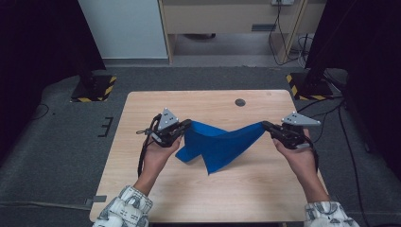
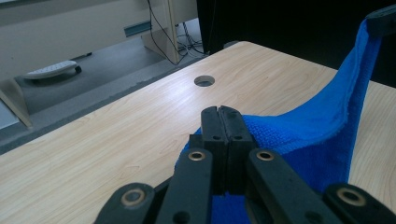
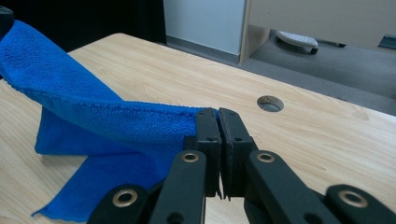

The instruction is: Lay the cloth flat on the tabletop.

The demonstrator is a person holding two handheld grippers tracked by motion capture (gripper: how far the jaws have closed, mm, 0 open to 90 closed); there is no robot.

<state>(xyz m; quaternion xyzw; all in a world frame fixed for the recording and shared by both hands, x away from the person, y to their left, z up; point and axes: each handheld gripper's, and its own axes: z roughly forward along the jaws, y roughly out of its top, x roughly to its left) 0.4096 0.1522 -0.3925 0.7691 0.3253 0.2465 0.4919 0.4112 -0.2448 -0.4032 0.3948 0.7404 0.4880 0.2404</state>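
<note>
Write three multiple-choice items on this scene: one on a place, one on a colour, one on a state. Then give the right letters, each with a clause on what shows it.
1. Where does the round hole in the light wooden table lie?
A. near the far edge
B. under the cloth
C. at the near left corner

2. What colour is the terry cloth?
A. red
B. blue
C. white

3. How do the two grippers stand?
A. both open above the cloth
B. one open, one shut
C. both shut on the cloth

Key:
1 A, since the round hole sits beyond the cloth, close to the far edge.
2 B, since the blue terry cloth is plainly blue in all views.
3 C, since the left gripper and the right gripper each pinch a corner between closed jaws, the cloth sagging between them.
</note>
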